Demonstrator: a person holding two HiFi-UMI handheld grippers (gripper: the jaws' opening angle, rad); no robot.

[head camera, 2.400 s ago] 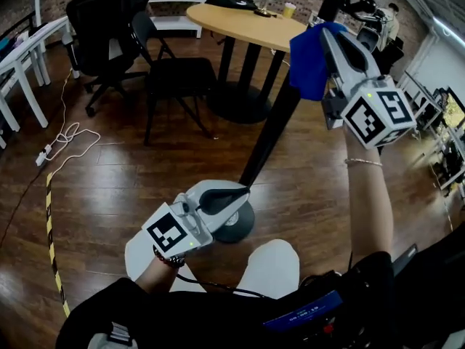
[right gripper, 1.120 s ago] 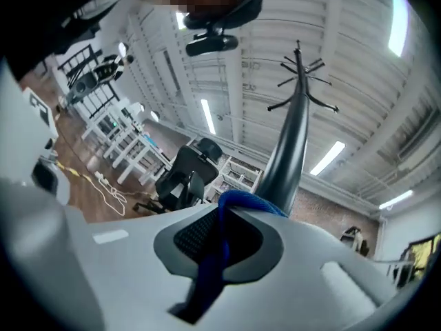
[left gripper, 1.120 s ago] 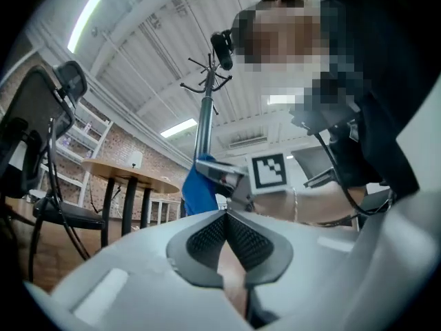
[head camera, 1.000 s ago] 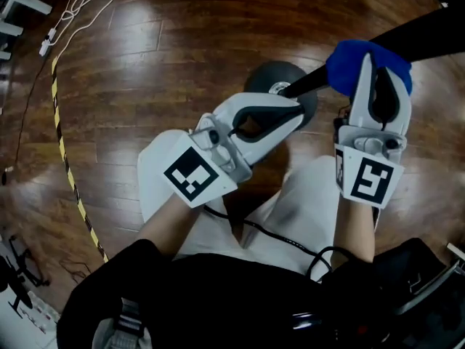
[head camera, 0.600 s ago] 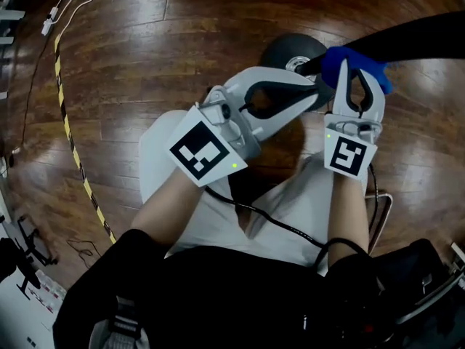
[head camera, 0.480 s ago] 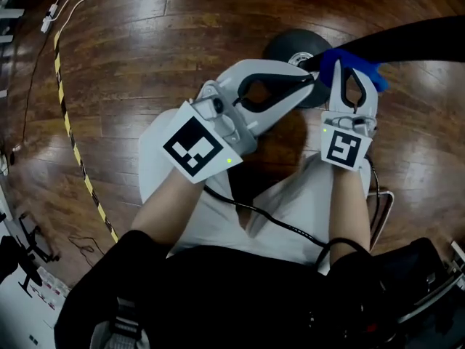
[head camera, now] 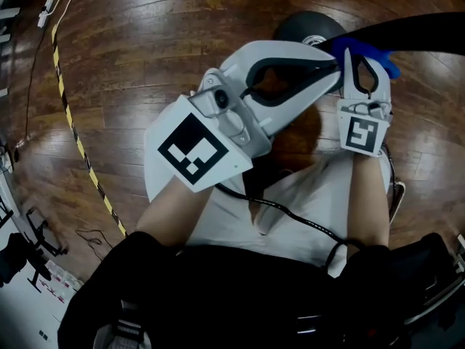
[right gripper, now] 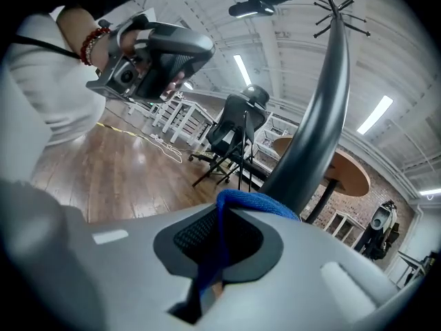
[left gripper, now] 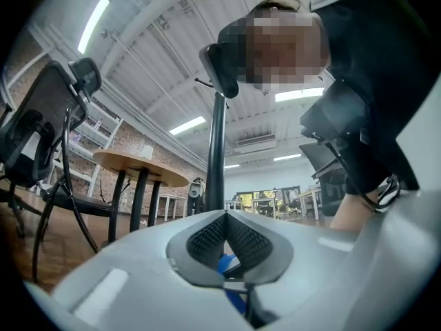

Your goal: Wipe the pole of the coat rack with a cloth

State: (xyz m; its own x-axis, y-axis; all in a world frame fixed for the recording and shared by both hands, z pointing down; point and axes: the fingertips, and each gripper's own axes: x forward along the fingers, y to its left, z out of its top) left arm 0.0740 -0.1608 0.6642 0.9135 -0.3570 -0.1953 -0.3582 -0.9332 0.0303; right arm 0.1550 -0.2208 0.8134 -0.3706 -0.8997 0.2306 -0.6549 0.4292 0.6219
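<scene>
While both forearms reach forward over the lap with wrists close together, the two grippers meet low on the pole (head camera: 429,31). The right gripper (head camera: 361,58) is clamped on the blue cloth (head camera: 367,47), and a fold of it bulges past the tips. In the right gripper view that fold (right gripper: 256,202) lies against the dark pole (right gripper: 320,116), which rises from it toward 1 o'clock. The left gripper (head camera: 333,65) sits at 9 o'clock of the right one. Its jaws are together and point toward 2 o'clock, with the tips just beside the cloth. Its own view shows the pads (left gripper: 207,238) closed with a sliver of blue low behind them, and I cannot tell whether that is nipped. Seen from the head, the cloth lies at 12 o'clock of the right gripper. The pole's long axis runs from the round base (head camera: 305,24), at 10 o'clock of the cloth, out toward 3 o'clock over the wood floor (head camera: 182,42). The right hand looks nearer and better placed to wipe, and I judge any stroke must follow that axis up from the base.
</scene>
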